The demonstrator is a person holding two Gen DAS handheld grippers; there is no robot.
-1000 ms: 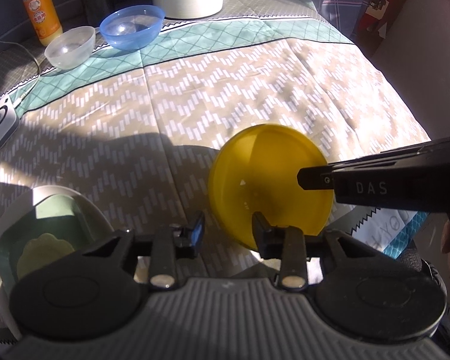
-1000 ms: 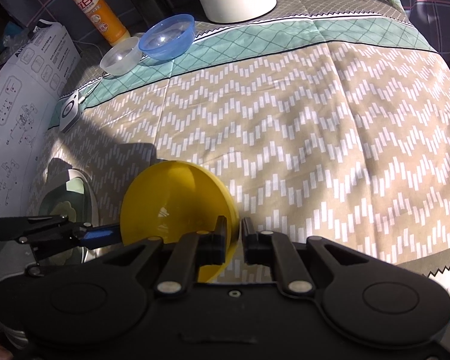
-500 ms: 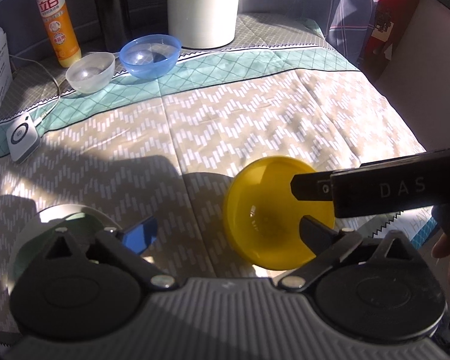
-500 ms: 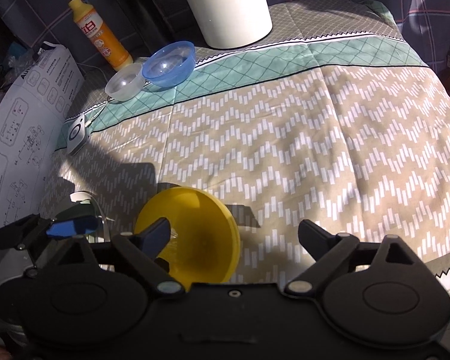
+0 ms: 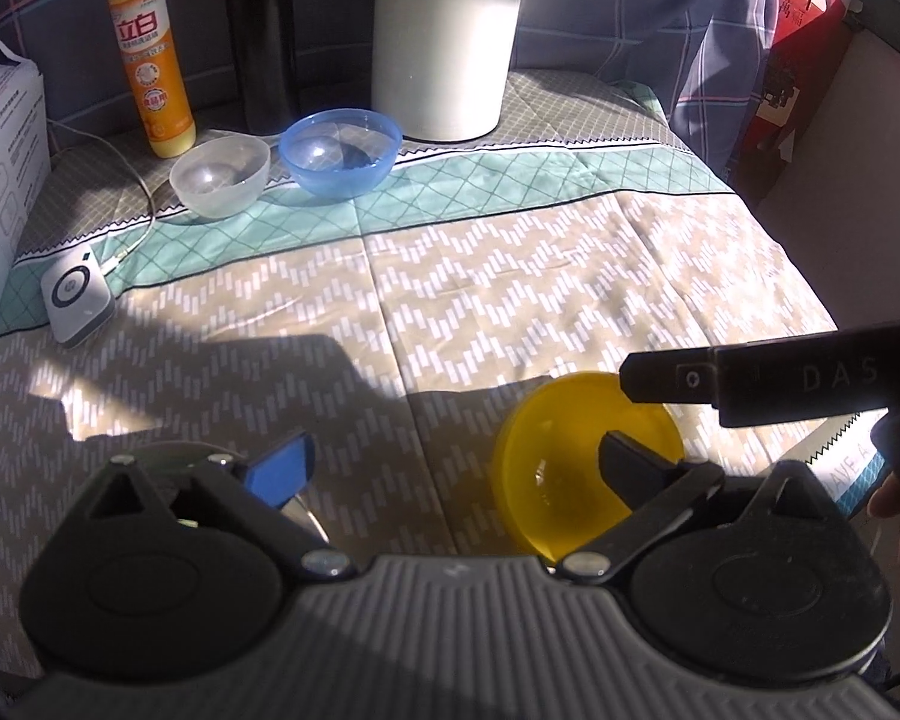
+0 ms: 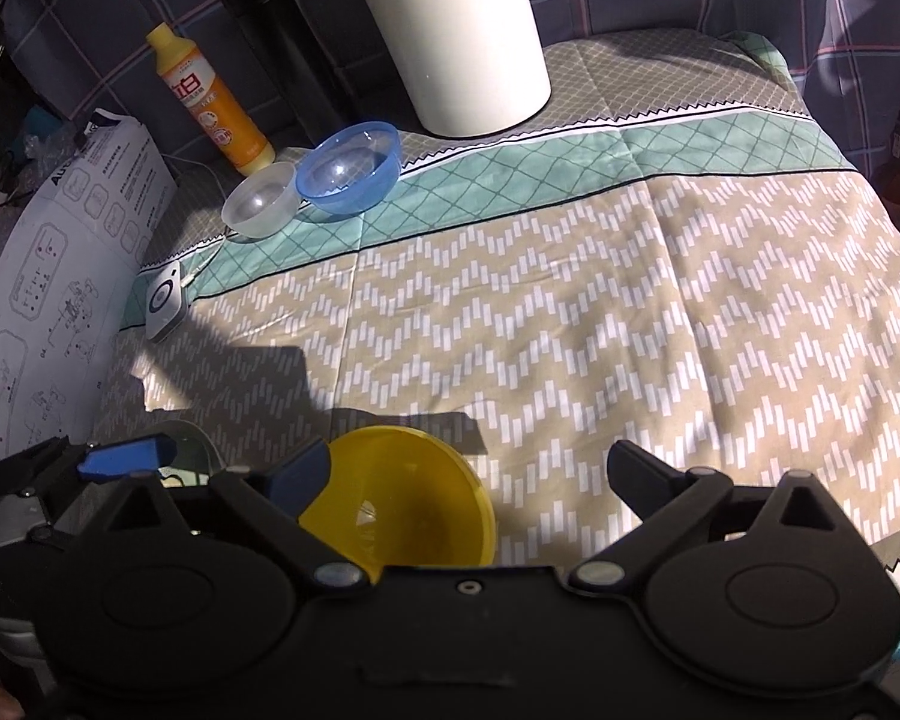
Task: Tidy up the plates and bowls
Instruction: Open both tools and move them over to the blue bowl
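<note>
A yellow bowl (image 5: 576, 480) sits upright on the patterned tablecloth near the front edge; it also shows in the right wrist view (image 6: 402, 498). My left gripper (image 5: 450, 468) is open and empty, the bowl beside its right finger. My right gripper (image 6: 468, 474) is open and empty above the bowl. A blue bowl (image 5: 340, 151) and a clear bowl (image 5: 220, 176) stand at the back left, also in the right wrist view as the blue bowl (image 6: 351, 168) and the clear bowl (image 6: 261, 199). A pale plate (image 6: 195, 450) is mostly hidden behind the left gripper.
An orange detergent bottle (image 5: 150, 54), a dark bottle (image 5: 264, 30) and a tall white container (image 5: 444, 36) stand at the back. A small white device with a cable (image 5: 77, 299) lies at the left. A white printed box (image 6: 60, 312) is at the left edge.
Both grippers opened and let go of the yellow bowl, which now rests on the cloth. Both have pulled back and up, so more of the table shows.
</note>
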